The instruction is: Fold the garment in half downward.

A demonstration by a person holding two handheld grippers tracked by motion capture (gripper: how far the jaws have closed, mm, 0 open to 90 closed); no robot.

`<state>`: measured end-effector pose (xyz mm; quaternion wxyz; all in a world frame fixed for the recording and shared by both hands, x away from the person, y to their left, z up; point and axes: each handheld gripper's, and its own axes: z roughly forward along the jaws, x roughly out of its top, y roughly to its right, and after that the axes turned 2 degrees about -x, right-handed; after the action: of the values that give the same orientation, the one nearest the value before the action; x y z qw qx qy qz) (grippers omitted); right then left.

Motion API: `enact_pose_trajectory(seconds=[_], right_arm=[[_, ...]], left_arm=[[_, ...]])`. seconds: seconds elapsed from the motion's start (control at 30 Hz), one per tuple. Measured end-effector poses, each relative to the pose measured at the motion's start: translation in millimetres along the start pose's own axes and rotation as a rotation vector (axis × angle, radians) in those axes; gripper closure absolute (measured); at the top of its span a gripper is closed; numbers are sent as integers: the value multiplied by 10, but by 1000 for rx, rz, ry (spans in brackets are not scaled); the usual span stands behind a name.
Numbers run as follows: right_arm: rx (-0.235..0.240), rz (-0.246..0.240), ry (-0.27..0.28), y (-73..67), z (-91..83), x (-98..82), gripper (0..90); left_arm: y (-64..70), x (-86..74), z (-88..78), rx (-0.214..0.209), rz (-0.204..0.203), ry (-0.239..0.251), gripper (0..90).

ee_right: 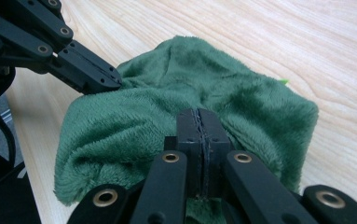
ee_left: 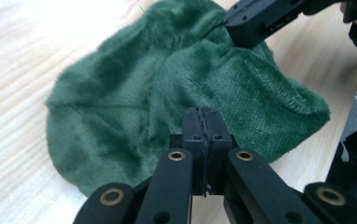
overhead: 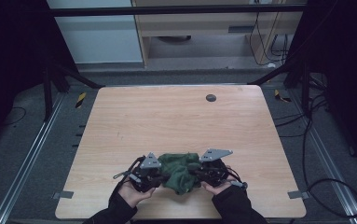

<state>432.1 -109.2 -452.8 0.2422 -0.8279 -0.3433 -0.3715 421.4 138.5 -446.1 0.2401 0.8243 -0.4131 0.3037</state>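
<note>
Grippers flank green cloth; grommet far.

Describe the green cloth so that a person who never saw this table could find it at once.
Look at the wooden table, at its near edge where two hands come in. Between the left tool and the right tool lies the cloth: bunched, dark green, fluffy, the table's one soft thing.
</note>
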Motion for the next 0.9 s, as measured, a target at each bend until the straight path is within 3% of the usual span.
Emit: enact_pose_trajectory(seconds=[0.6, 0.9], right_arm=[[10, 2, -56, -22, 55, -179, 886], [11, 8, -33, -11, 25, -161, 849]], left_arm=[[53, -127, 157, 4, 16, -73, 897], [-13, -110, 24, 39, -4, -25, 858]])
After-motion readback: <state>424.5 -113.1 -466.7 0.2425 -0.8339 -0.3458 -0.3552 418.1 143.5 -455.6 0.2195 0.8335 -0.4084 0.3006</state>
